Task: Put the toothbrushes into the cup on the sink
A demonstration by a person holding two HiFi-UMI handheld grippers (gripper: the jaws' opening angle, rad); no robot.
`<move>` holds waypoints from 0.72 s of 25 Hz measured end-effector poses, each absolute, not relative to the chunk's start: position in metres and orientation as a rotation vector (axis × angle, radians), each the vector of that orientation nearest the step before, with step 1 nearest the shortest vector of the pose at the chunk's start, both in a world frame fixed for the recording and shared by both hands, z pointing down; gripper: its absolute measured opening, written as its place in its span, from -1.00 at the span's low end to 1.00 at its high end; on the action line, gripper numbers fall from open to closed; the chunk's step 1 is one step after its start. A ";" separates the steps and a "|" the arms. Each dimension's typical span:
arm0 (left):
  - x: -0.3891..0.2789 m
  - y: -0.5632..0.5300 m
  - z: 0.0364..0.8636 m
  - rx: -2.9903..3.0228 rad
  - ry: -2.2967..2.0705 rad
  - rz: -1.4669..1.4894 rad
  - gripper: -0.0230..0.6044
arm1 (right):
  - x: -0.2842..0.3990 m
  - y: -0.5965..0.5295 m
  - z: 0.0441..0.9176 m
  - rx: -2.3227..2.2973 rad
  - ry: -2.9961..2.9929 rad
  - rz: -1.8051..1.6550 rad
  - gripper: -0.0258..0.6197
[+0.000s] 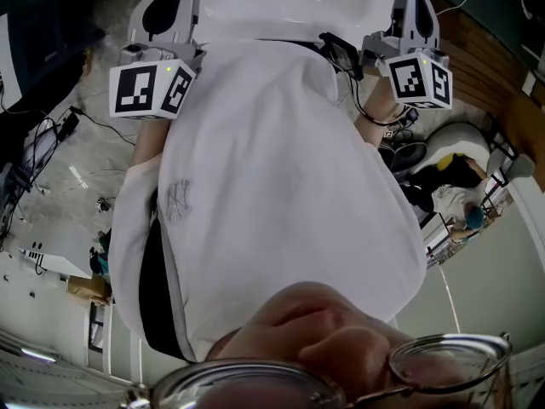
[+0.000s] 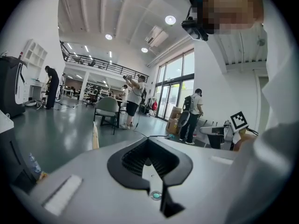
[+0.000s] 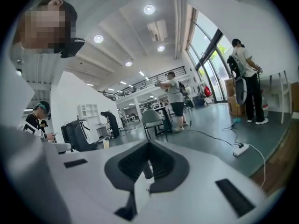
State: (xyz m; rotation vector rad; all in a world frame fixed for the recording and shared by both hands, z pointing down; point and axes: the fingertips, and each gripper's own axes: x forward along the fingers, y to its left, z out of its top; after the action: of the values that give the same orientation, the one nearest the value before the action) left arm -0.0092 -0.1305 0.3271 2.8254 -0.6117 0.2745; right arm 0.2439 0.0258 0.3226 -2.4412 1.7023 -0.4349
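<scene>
The big hall's grey floor (image 2: 65, 129) is all that lies ahead: no toothbrush, cup or sink shows, the left tongs (image 2: 148, 146) and right tongs (image 3: 148, 148) are both clenched empty, and a toothbrush would likely be light, stiff and slick, best pinched mid-handle.

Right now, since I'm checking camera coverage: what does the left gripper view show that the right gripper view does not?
Only the left gripper view shows the other gripper's marker cube, at the right. Only the right gripper view shows a white power strip with its cable on the floor, and a person in a green cap at the left edge. Both show their own gripper with jaws shut on nothing, the left gripper and the right gripper, plus the grey-green chair and the person in a white shirt. Neither shows a toothbrush or cup.
</scene>
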 end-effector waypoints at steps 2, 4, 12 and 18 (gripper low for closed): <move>-0.004 -0.127 0.332 2.820 -0.588 0.281 -0.90 | 0.246 0.034 0.326 -2.445 1.659 -0.450 -0.90; 0.004 -0.123 0.333 2.816 -0.564 0.282 -0.90 | 0.248 0.044 0.329 -2.445 1.630 -0.464 -0.90; 0.032 -0.107 0.335 2.819 -0.480 0.274 -0.90 | 0.237 0.070 0.342 -2.434 1.635 -0.531 -0.90; 0.044 -0.096 0.333 2.829 -0.452 0.274 -0.90 | 0.248 0.075 0.339 -2.497 1.750 -0.548 -0.90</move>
State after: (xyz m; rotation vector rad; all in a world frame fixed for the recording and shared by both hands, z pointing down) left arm 0.0436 -0.0958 0.3330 2.8286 -0.4519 0.2738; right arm 0.2477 0.0746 0.3393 -2.4969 1.7504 -0.5476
